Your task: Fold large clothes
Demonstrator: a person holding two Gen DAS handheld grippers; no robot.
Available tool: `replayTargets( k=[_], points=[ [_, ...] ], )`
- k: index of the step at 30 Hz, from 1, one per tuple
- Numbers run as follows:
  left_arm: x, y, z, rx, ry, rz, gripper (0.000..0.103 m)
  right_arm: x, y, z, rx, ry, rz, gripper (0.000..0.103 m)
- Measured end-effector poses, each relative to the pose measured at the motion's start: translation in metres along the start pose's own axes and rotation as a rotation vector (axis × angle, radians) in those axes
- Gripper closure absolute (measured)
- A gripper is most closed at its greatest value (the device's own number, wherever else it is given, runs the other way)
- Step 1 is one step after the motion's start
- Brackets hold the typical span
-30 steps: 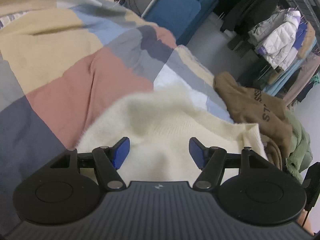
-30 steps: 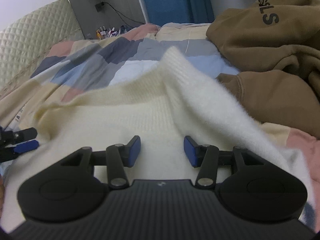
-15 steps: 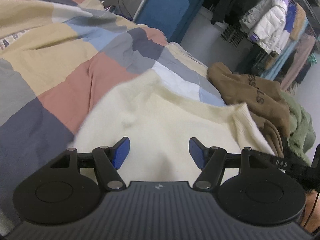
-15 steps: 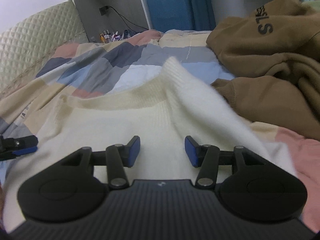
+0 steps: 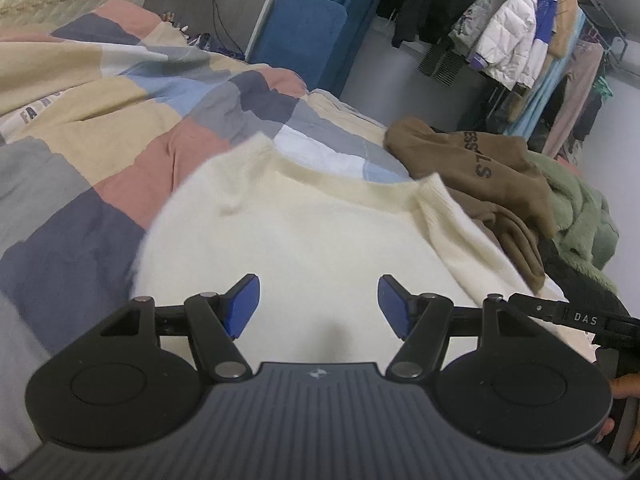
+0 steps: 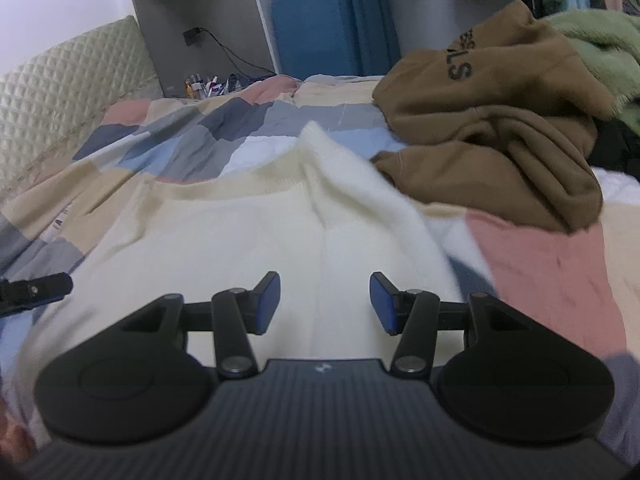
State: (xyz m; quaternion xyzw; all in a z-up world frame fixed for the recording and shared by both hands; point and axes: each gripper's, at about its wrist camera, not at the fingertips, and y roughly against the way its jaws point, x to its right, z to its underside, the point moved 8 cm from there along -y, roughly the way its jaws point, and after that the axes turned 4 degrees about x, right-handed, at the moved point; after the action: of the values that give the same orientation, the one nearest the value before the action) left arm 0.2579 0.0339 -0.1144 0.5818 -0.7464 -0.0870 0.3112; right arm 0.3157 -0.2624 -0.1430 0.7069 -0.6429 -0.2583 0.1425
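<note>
Your left gripper [image 5: 319,304] hangs over the near part of the cream sweater [image 5: 304,232], fingers wide apart with nothing between them. In the left wrist view the sweater fills the middle of the frame and runs away from you, its long axis pointing toward the upper middle, where the neckline curves across. Its left shoulder edge sits at centre left, resting on the patchwork quilt [image 5: 100,152]; that edge is the one nearer this gripper, and the quilt to its left is bare, so there looks to be room to work on that side.

Your right gripper [image 6: 325,300] is likewise parted and holding nothing, poised above the sweater [image 6: 224,240] in the lower middle of the right wrist view. A raised ridge of cream fabric runs from the upper middle down toward the fingers, so the right-hand side of the garment seems to be doubled over already. At upper right the brown hoodie [image 6: 492,152] lies just beside that ridge, with a green fleece [image 6: 600,40] behind it. You have less room there: a fold swung rightward would likely meet the hoodie, so folding inward or toward you looks safer.
</note>
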Motion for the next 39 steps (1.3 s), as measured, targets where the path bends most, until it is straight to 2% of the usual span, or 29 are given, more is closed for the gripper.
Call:
replayTargets(
  k=[3, 6, 10, 12, 13, 14, 18, 19, 21, 23, 26, 30, 39],
  points=[
    [0.007, 0.014, 0.014, -0.010, 0.004, 0.000, 0.033, -0.007, 0.009, 0.014, -0.011, 0.042, 0.004, 0.051],
    [0.016, 0.021, 0.030, -0.036, -0.020, -0.018, 0.033, -0.013, 0.003, 0.027, -0.043, 0.162, 0.075, 0.051],
    [0.020, 0.022, 0.047, -0.059, -0.057, -0.059, 0.033, -0.010, -0.011, 0.037, -0.080, 0.214, 0.131, 0.053],
    [0.019, 0.021, 0.049, -0.061, -0.062, -0.064, 0.033, -0.008, -0.014, 0.040, -0.079, 0.227, 0.152, 0.068],
    [0.018, 0.020, 0.049, -0.064, -0.064, -0.065, 0.033, -0.007, -0.013, 0.040, -0.073, 0.239, 0.178, 0.081],
    [0.018, 0.020, 0.049, -0.067, -0.062, -0.065, 0.033, -0.006, -0.011, 0.040, -0.064, 0.248, 0.197, 0.086],
    [0.015, 0.021, 0.048, -0.072, -0.044, -0.060, 0.033, 0.002, 0.002, 0.030, 0.003, 0.196, 0.222, 0.090],
    [0.014, 0.020, 0.046, -0.073, -0.042, -0.059, 0.033, 0.006, 0.007, 0.026, 0.027, 0.176, 0.233, 0.095],
    [0.014, 0.020, 0.045, -0.076, -0.037, -0.056, 0.033, 0.015, 0.016, 0.019, 0.069, 0.150, 0.275, 0.095],
    [0.013, 0.020, 0.044, -0.077, -0.029, -0.052, 0.033, 0.027, 0.022, 0.016, 0.085, 0.080, 0.281, 0.095],
    [0.013, 0.020, 0.042, -0.078, -0.022, -0.046, 0.033, 0.049, 0.024, 0.019, 0.081, -0.032, 0.303, 0.096],
    [0.011, 0.021, 0.040, -0.078, -0.014, -0.040, 0.033, 0.065, 0.020, 0.027, 0.052, -0.146, 0.288, 0.096],
    [0.011, 0.041, 0.045, -0.072, 0.008, -0.006, 0.031, 0.059, 0.014, 0.030, 0.031, -0.140, 0.284, 0.094]
  ],
)
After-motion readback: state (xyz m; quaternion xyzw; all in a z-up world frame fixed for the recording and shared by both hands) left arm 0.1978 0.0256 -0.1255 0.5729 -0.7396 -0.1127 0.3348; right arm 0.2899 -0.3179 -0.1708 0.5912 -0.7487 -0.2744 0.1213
